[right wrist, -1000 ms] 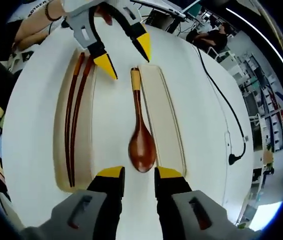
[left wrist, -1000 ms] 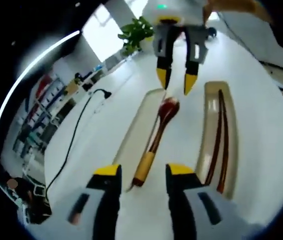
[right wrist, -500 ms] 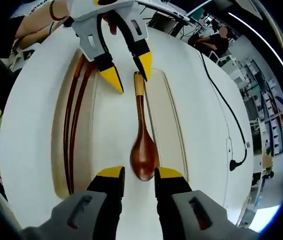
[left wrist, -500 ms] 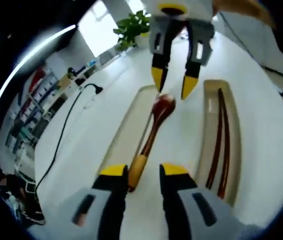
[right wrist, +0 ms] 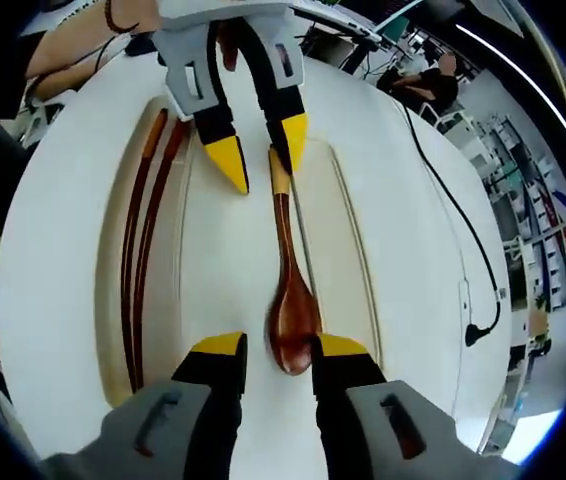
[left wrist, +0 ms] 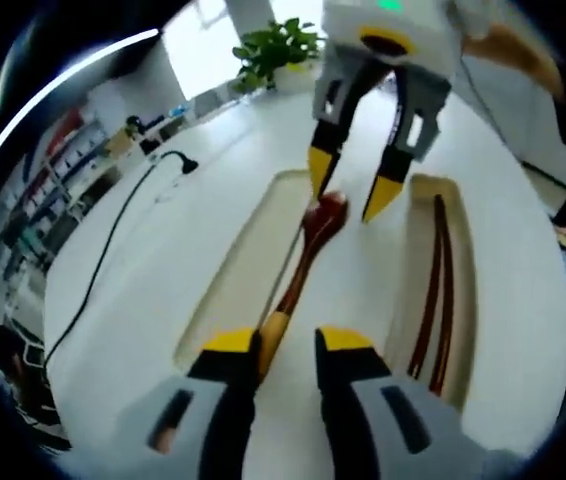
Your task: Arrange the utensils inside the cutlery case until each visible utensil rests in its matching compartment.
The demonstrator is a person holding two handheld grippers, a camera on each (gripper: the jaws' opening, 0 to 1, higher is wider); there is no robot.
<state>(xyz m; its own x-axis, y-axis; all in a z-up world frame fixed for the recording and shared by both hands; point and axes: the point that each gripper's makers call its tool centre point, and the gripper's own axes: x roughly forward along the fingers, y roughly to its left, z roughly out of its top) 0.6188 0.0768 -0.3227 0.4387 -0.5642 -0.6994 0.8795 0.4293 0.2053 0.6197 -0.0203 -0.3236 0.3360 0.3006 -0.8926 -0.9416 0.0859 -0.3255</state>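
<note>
On the white surface (right wrist: 63, 230) a wooden spoon (right wrist: 288, 290) lies lengthwise between two long shallow trays of the cutlery case, along the edge of the pale empty tray (right wrist: 348, 270) to its right in the right gripper view. The other tray (right wrist: 113, 290), well to its left there, holds a pair of dark red chopsticks (right wrist: 138, 260) lying side by side along its length. The right tongs (right wrist: 274, 348) are spread, their yellow tips on either side of the spoon's bowl, low over the surface; whether they touch the bowl cannot be told. The left tongs (right wrist: 260, 155) come in from the far end, also spread, with one yellow tip at the spoon's yellow handle end and the other off toward the chopstick tray. In the left gripper view the left tongs (left wrist: 273, 342) straddle that handle end of the spoon (left wrist: 303, 260), and the right tongs (left wrist: 353, 190) flank its bowl. A black cable (left wrist: 103, 260) runs across the surface beyond the empty tray (left wrist: 233, 290), and a green plant (left wrist: 278, 50) stands at the far edge.
</note>
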